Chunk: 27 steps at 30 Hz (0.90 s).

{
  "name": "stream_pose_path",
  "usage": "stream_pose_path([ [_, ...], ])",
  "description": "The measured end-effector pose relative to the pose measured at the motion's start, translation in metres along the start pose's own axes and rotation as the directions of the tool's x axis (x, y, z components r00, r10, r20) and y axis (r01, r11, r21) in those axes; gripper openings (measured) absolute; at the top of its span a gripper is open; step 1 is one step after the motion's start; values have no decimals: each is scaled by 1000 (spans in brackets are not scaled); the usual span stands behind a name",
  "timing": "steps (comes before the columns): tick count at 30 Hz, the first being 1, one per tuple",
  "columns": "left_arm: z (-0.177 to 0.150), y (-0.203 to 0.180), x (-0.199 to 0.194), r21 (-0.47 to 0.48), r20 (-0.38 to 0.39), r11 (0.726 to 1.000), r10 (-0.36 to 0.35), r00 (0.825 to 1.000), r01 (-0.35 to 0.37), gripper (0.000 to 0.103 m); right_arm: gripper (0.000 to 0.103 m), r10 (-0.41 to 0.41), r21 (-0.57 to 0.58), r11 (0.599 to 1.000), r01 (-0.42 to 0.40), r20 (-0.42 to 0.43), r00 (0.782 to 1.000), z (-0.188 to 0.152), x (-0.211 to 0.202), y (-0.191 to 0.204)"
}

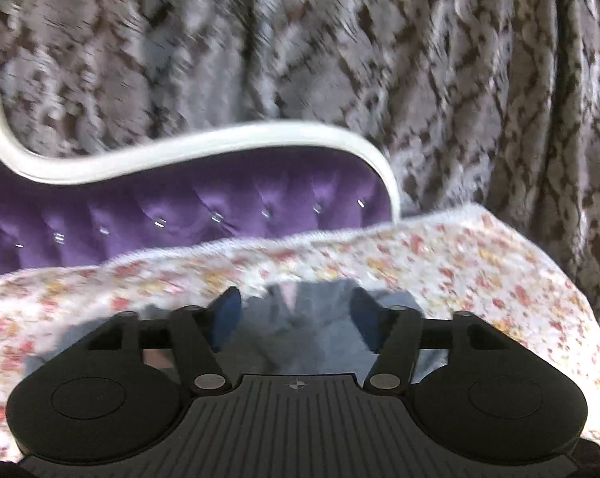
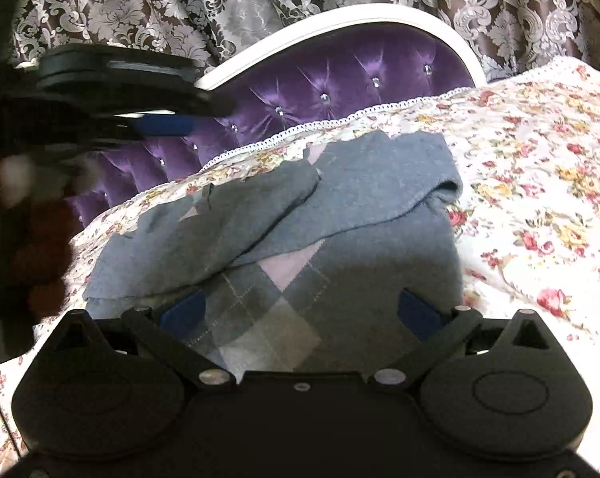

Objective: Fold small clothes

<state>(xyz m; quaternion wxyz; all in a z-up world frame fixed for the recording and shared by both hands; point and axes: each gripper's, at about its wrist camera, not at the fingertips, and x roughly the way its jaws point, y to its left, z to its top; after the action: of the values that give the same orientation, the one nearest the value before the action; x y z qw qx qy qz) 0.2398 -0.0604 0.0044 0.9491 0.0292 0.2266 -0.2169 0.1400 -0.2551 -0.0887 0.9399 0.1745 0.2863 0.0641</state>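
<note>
A small grey sweater with an argyle front (image 2: 340, 215) lies on the floral bedspread (image 2: 539, 199), with both sleeves folded across its chest. My right gripper (image 2: 300, 310) is open, low over the sweater's hem, with nothing between its blue pads (image 2: 182, 312). My left gripper (image 1: 294, 318) is open, with grey sweater fabric (image 1: 296, 338) showing blurred below its blue pads (image 1: 226, 314). The left gripper also shows in the right wrist view (image 2: 168, 125), raised at the left above the bed.
A purple tufted headboard with a white frame (image 2: 340, 75) stands behind the bed. Patterned brown and silver curtains (image 2: 180, 8) hang behind it. The person's arm in a dark red sleeve (image 2: 41, 247) is at the left edge.
</note>
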Motion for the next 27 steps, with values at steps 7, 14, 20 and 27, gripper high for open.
stream_pose_path([
  [7, -29, 49, -25, -15, -17, 985, 172, 985, -173, 64, 102, -9, -12, 1000, 9, 18, 1000, 12, 5, 5],
  [14, -102, 108, -6, -100, -243, 914, 360, 901, -393, 64, 102, -45, -91, 995, 49, 45, 998, 33, 22, 22],
  [20, -136, 121, -16, -154, -237, 899, 369, 899, -409, 69, 102, -74, -202, 976, 81, 40, 996, 47, 60, 51],
  [27, -137, 119, -17, -155, -245, 892, 382, 891, -425, 72, 99, -145, -297, 946, 134, -17, 989, 46, 111, 72],
])
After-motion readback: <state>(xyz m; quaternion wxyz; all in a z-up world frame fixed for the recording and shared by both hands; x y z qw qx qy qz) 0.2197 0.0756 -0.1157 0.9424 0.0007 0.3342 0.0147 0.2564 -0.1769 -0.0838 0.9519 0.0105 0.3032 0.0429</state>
